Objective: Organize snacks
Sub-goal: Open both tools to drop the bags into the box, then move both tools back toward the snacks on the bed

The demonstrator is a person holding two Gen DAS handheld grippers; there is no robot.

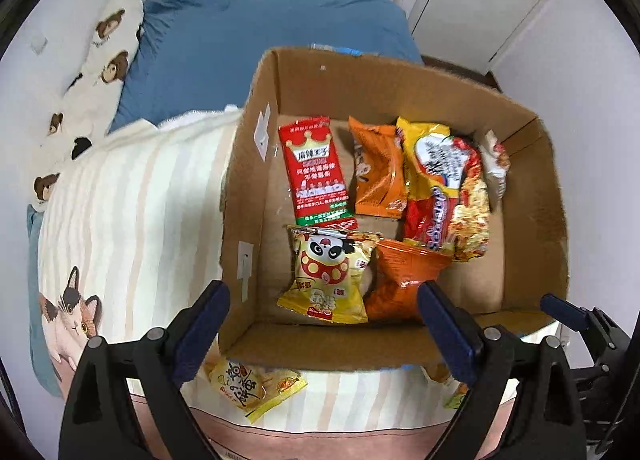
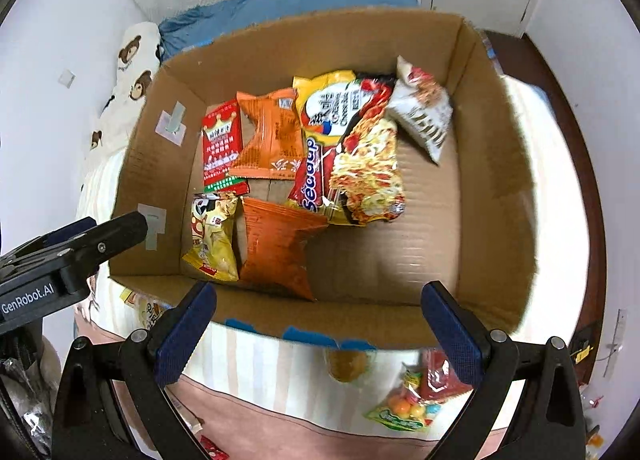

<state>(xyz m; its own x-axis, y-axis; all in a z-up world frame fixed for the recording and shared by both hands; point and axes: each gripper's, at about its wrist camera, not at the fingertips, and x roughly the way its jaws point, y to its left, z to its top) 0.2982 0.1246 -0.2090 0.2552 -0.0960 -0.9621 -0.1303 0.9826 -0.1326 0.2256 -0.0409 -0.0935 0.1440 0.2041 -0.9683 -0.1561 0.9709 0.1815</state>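
Cardboard box (image 2: 496,164) of crinkled snack packets (image 2: 276,244)

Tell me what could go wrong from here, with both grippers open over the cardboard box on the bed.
1. The brown cardboard box rests on soft striped bedding, so pressing on its rim might tip it.
2. The yellow noodle packet lies under the near wall, partly hidden, and could be missed.
3. The left gripper and right gripper hang close together and could collide when reaching for the colourful candy bag.
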